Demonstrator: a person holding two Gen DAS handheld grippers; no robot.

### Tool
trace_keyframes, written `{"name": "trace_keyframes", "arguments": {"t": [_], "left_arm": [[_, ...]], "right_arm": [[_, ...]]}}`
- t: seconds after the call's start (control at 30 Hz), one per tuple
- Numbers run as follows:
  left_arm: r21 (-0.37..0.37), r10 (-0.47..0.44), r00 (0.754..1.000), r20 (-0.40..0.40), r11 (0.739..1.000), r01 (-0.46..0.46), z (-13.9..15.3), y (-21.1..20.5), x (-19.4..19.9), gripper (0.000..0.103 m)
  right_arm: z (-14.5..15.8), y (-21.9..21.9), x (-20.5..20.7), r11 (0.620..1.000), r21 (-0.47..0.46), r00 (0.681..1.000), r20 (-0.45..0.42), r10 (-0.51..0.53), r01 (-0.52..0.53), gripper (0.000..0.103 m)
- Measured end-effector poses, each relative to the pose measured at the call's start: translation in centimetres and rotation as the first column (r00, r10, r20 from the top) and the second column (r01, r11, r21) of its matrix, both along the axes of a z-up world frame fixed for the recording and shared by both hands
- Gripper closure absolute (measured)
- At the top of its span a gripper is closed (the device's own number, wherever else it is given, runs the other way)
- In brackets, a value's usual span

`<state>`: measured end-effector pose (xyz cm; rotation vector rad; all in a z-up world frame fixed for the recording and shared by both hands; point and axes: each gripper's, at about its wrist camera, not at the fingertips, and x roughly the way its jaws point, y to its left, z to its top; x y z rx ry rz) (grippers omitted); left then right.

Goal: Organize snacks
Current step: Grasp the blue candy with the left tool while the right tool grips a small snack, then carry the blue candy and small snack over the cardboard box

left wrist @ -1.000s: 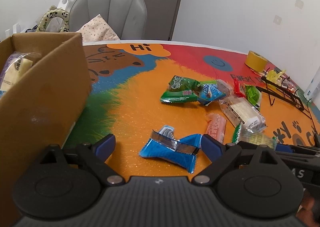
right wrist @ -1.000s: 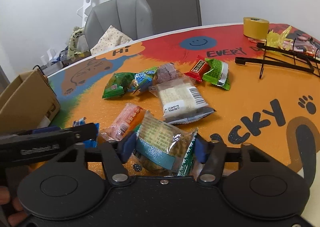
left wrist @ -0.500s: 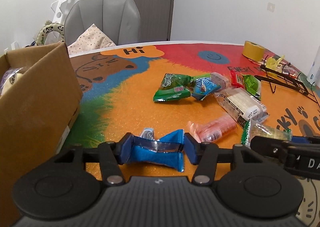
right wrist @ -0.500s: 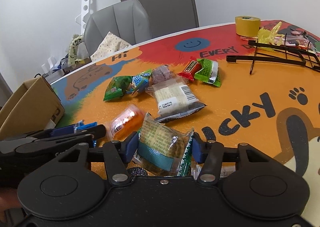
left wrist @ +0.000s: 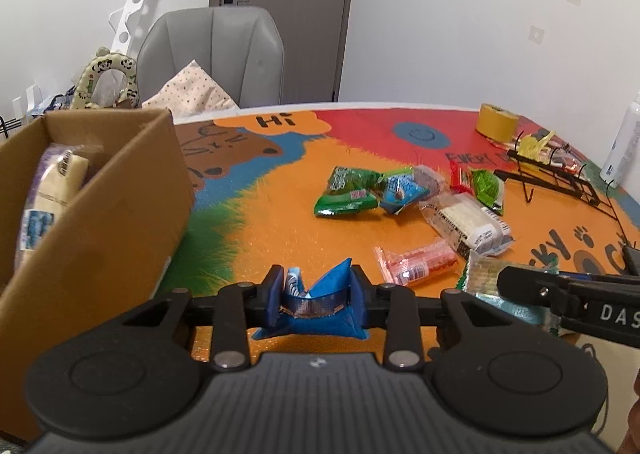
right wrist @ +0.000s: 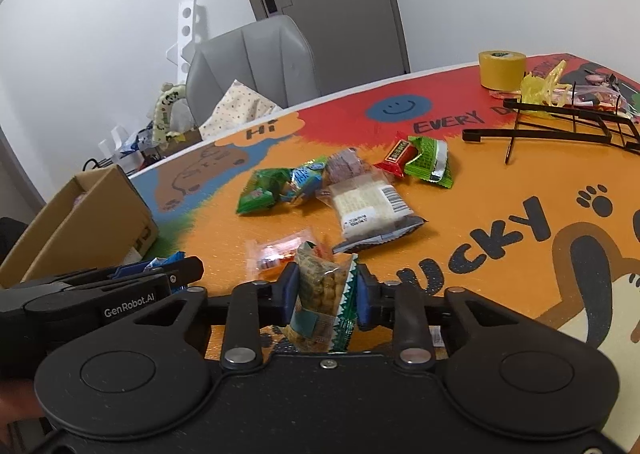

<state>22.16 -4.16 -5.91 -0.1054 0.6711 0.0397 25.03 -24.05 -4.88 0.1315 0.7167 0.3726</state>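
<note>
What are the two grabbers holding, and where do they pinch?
The left gripper is closing on the blue packet across its crumpled middle. The right gripper is closing on the nut packet by its sides.

I can't see most of what is inside the cardboard box [left wrist: 120, 190]. The wire rack [right wrist: 560, 126] is cut off.

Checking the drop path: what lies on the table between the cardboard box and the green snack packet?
Nothing: in the left wrist view the stretch of table between the cardboard box and the green snack packet is bare printed surface.
</note>
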Motion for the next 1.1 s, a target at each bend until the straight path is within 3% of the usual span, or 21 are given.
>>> {"name": "trace_keyframes", "arguments": {"t": [0.33, 0.7, 1.1], "left_arm": [[-0.005, 0.012, 0.998, 0.069, 1.0, -0.012, 2.9, 0.6, -2.3, 0.07], [-0.004, 0.055, 0.99, 0.131, 0.998, -0.055, 5.8, 2.4, -4.6, 0.07], [-0.016, 0.124, 0.975, 0.182, 0.992, -0.123, 8.2, 6.5, -6.9, 0.07]], "right_arm": [[1.5, 0.3, -1.4, 1.0, 0.02, 0.999, 0.043, 0.009, -0.01, 0.087], [3.0, 1.2, -2.0, 0.998, 0.051, 0.997, 0.073, 0.032, -0.036, 0.087], [5.2, 5.1, -2.1, 0.993, 0.054, 0.988, 0.122, 0.094, -0.101, 0.087]]}}
